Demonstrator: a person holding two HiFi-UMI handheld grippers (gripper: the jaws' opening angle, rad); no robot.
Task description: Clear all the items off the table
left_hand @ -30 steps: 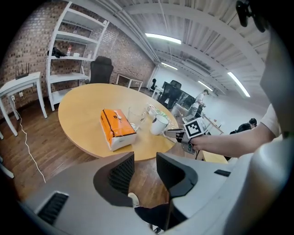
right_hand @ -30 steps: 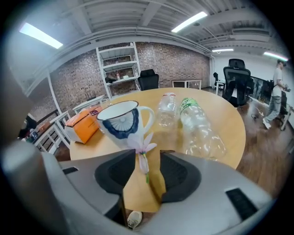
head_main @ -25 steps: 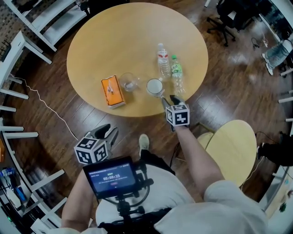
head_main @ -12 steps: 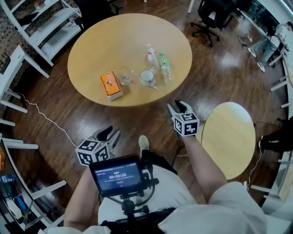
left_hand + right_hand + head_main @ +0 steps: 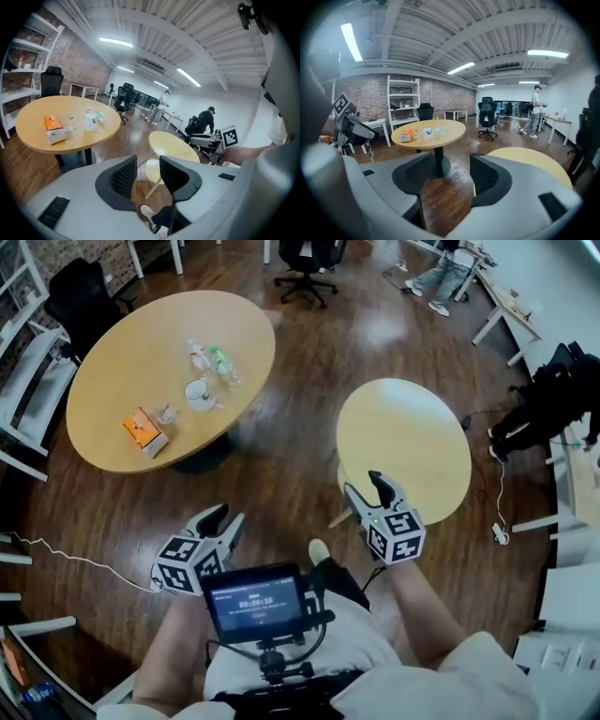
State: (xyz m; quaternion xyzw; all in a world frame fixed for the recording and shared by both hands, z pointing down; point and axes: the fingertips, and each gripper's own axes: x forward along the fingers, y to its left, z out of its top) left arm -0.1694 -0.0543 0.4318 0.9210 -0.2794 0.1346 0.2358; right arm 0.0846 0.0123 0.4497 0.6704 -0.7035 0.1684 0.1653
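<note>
The left gripper (image 5: 223,521) is held low, with its fingers (image 5: 123,180) apart and only floor and the person's shoe visible through the gap. The right gripper (image 5: 366,488) is equally empty. Its fingers (image 5: 490,180) have just been opening, and between them there is nothing but wooden floor.

Everything to be cleared sits on the large round counter (image 5: 112,381), well beyond the fingers of both grippers and apart from them. In the right gripper view that counter stands ahead of the gap. In the left gripper view it lies off to the left of the fingers.

The items are grouped near one side of it:
- an orange box (image 5: 143,430)
- a clear glass (image 5: 166,414) just beside the box
- a white mug (image 5: 198,395)
- two plastic bottles (image 5: 197,356) past the mug, one with a green label (image 5: 221,362)

A smaller round counter (image 5: 403,437) stands just beyond the right fingers, with nothing seen on it.

With both grippers spread and unloaded, the posture looks like a pause between trips rather than a carry. The smaller counter may be where items are meant to go, but that is a guess. The clearing looks barely begun, since all five items remain up there. Any pickup would first need the fingers brought back over the cluster.
</note>
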